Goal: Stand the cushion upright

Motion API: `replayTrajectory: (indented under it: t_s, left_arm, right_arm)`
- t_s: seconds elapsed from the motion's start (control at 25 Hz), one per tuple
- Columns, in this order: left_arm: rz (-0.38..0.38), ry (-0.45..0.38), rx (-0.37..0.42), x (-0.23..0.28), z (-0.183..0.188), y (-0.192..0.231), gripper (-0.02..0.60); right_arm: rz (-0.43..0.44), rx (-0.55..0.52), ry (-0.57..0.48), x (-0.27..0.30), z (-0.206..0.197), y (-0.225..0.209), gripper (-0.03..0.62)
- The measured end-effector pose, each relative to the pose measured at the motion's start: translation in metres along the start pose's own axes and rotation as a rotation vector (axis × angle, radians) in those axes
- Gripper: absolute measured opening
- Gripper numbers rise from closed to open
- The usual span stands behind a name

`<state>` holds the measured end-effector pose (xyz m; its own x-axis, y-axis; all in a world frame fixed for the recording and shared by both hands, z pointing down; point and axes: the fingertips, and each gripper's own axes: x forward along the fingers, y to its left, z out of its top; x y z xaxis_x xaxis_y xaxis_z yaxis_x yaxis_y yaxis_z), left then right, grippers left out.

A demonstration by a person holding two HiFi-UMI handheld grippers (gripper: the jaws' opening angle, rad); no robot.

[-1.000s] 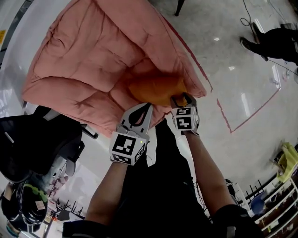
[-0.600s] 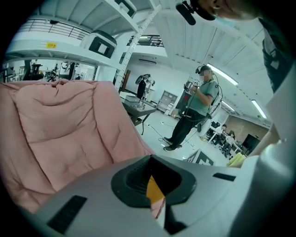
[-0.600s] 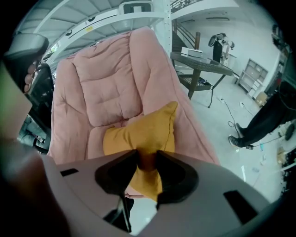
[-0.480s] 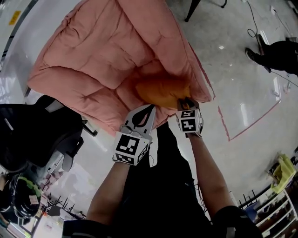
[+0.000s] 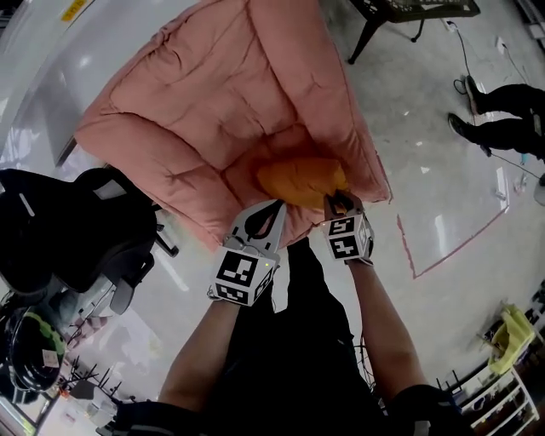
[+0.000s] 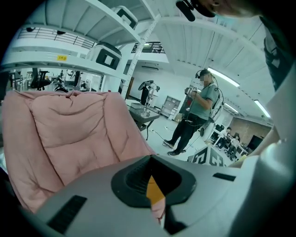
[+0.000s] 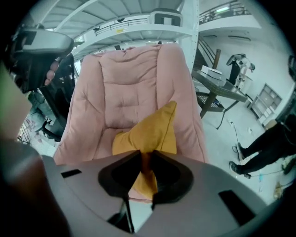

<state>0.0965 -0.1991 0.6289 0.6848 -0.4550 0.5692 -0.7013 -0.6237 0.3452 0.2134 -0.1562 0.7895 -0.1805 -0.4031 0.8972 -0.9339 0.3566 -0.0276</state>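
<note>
An orange cushion (image 5: 302, 180) lies on the seat of a pink padded chair (image 5: 213, 111). My right gripper (image 5: 339, 202) is at the cushion's near right corner. In the right gripper view the cushion (image 7: 152, 127) rises to a point against the pink chair back (image 7: 125, 88). That gripper (image 7: 147, 156) has just been closing, and its jaws now pinch the cushion's lower corner. My left gripper (image 5: 274, 207) hovers by the cushion's near left edge, its fingers meeting at a point with nothing held. In the left gripper view a sliver of orange shows through the left gripper (image 6: 151, 159).
A black office chair (image 5: 77, 247) stands to the left of the pink chair. A dark-legged table (image 5: 400, 13) is behind, and a person's legs (image 5: 502, 119) are at the right. Red tape (image 5: 443, 247) marks the glossy floor. Another person (image 6: 196, 111) stands further off.
The right gripper's jaws went from wide to pinched on the cushion's corner. Both grippers moved a little up toward the chair, and the cushion's near edge rose.
</note>
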Motion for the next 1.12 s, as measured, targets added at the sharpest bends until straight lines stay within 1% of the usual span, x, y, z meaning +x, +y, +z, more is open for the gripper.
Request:
replayTrajectory:
  t_s: [0.24, 0.32, 0.44, 0.64, 0.88, 1.12]
  left_arm:
    - [0.038, -0.047, -0.001, -0.023, 0.01, 0.005, 0.006]
    - [0.051, -0.065, -0.005, -0.029, 0.013, 0.007, 0.006]
    - [0.074, -0.089, -0.018, -0.042, 0.018, 0.021, 0.006]
    - [0.115, -0.114, -0.045, -0.052, 0.024, 0.042, 0.006]
    - [0.185, -0.154, -0.081, -0.088, 0.038, 0.074, 0.006]
    - [0.255, -0.18, -0.117, -0.103, 0.041, 0.092, 0.006]
  right_arm:
    - [0.01, -0.144, -0.04, -0.027, 0.032, 0.009, 0.069]
    - [0.008, -0.21, -0.051, -0.034, 0.042, 0.009, 0.069]
    - [0.016, -0.325, -0.061, -0.038, 0.069, 0.016, 0.067]
    - [0.039, -0.545, -0.073, -0.039, 0.113, 0.022, 0.067]
    - [0.086, -0.883, -0.112, -0.04, 0.18, 0.059, 0.067]
    - [0.145, -1.16, -0.15, -0.022, 0.226, 0.089, 0.069]
